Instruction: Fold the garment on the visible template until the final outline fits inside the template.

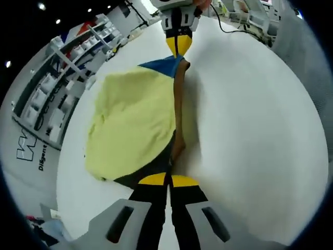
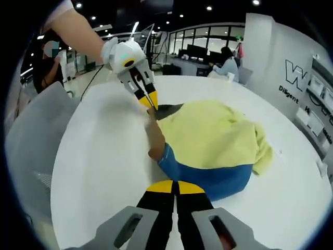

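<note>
A yellow garment (image 1: 132, 122) with a blue band (image 1: 158, 66) and a brown inner edge (image 1: 179, 104) lies bunched on the round white table (image 1: 250, 135). That brown edge is pulled into a straight line between the two grippers. My left gripper (image 1: 169, 180) is shut on the garment's dark near end. At the far end, my right gripper (image 1: 178, 48) is shut on the blue corner. In the right gripper view, the right gripper (image 2: 175, 186) pinches the blue band (image 2: 208, 174), and the left gripper (image 2: 149, 102), held by a hand, pinches the far end of the garment (image 2: 213, 133).
The table's rim (image 2: 57, 172) curves close on the left of the right gripper view, with a grey seat back (image 2: 31, 130) beyond it. Shelving (image 1: 57, 78) stands past the table's far side. A seated person (image 2: 226, 65) and a lettered wall (image 2: 302, 78) are in the background.
</note>
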Action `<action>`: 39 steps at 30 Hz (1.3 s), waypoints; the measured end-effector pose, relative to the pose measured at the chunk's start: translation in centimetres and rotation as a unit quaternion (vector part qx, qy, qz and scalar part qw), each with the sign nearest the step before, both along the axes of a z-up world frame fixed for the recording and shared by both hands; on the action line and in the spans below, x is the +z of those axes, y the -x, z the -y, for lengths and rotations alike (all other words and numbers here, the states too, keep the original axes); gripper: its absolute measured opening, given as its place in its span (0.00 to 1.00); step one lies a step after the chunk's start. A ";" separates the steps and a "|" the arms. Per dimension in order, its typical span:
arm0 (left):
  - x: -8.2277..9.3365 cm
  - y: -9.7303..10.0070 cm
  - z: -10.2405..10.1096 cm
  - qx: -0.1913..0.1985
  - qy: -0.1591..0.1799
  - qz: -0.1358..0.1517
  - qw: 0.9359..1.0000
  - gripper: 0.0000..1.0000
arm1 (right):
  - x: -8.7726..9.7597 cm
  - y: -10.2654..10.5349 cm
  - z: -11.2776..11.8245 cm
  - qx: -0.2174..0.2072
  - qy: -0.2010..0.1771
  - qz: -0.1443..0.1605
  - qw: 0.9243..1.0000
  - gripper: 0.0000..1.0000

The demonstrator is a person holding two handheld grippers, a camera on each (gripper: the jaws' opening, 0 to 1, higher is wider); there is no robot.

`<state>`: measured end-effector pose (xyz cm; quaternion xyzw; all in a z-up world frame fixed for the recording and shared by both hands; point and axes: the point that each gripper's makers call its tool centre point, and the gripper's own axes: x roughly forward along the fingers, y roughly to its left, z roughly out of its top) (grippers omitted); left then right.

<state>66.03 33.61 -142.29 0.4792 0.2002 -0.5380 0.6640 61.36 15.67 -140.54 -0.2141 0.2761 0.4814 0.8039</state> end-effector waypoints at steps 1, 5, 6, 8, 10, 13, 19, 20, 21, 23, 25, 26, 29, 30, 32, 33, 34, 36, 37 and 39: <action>0.1 0.7 -0.1 0.002 0.003 -0.005 1.000 0.01 | 0.0 0.2 0.0 0.001 0.001 -0.001 1.000 0.00; 0.1 3.4 -0.2 0.001 0.003 -0.026 1.000 0.01 | 0.0 2.0 -0.3 0.012 -0.003 -0.013 1.000 0.00; 0.0 4.3 -0.3 -0.001 0.000 -0.030 1.000 0.01 | -0.2 2.7 -0.3 0.019 -0.004 -0.018 1.000 0.00; -0.2 5.8 -0.5 -0.004 -0.002 -0.039 0.999 0.01 | -0.3 3.8 -0.4 0.027 -0.004 -0.024 0.999 0.00; -0.3 7.2 -0.8 -0.004 -0.002 -0.047 0.999 0.01 | -0.3 4.8 -0.5 0.032 -0.010 -0.031 0.999 0.00; -0.4 8.6 -1.1 0.001 0.002 -0.059 0.998 0.01 | -0.3 6.3 -0.8 0.045 -0.012 -0.039 0.998 0.00; -0.2 12.1 -2.0 0.018 0.013 -0.085 0.996 0.01 | -0.2 9.4 -1.6 0.070 -0.023 -0.059 0.995 0.00; -0.2 12.5 -2.1 0.019 0.014 -0.087 0.996 0.01 | -0.1 9.9 -1.7 0.074 -0.025 -0.063 0.995 0.00; -0.1 12.9 -2.2 0.022 0.015 -0.090 0.996 0.01 | 0.0 10.5 -1.8 0.079 -0.027 -0.067 0.994 0.00; 0.2 14.0 -2.3 0.027 0.021 -0.100 0.994 0.01 | 0.2 11.4 -2.0 0.089 -0.029 -0.071 0.993 0.00; 0.4 15.0 -2.5 0.031 0.026 -0.108 0.993 0.01 | 0.6 12.5 -2.3 0.100 -0.037 -0.080 0.991 0.00; 0.7 15.6 -2.6 0.035 0.032 -0.118 0.992 0.00 | 0.8 13.2 -2.4 0.108 -0.040 -0.087 0.989 0.00; 1.5 16.8 -2.7 0.040 0.045 -0.135 0.989 0.00 | 1.5 14.4 -2.6 0.125 -0.050 -0.100 0.986 0.00; 1.9 17.3 -2.7 0.042 0.052 -0.145 0.987 0.00 | 1.9 15.0 -2.8 0.134 -0.058 -0.110 0.983 0.00; 2.4 18.0 -2.9 0.042 0.058 -0.161 0.984 0.00 | 2.5 15.6 -2.9 0.147 -0.063 -0.120 0.980 0.00; 2.7 18.3 -2.9 0.042 0.059 -0.167 0.983 0.00 | 2.7 15.9 -2.9 0.153 -0.064 -0.122 0.979 0.00; 2.9 18.6 -2.9 0.040 0.061 -0.176 0.982 0.00 | 3.1 16.3 -3.1 0.161 -0.070 -0.131 0.976 0.00; 3.6 19.2 -3.0 0.038 0.068 -0.193 0.978 0.00 | 3.8 17.1 -3.3 0.174 -0.082 -0.146 0.970 0.00; 3.8 19.3 -3.1 0.037 0.069 -0.197 0.977 0.00 | 4.1 17.5 -3.4 0.182 -0.084 -0.152 0.968 0.00; 4.5 19.6 -3.4 0.033 0.072 -0.207 0.975 0.00 | 4.9 18.1 -3.6 0.193 -0.096 -0.165 0.962 0.00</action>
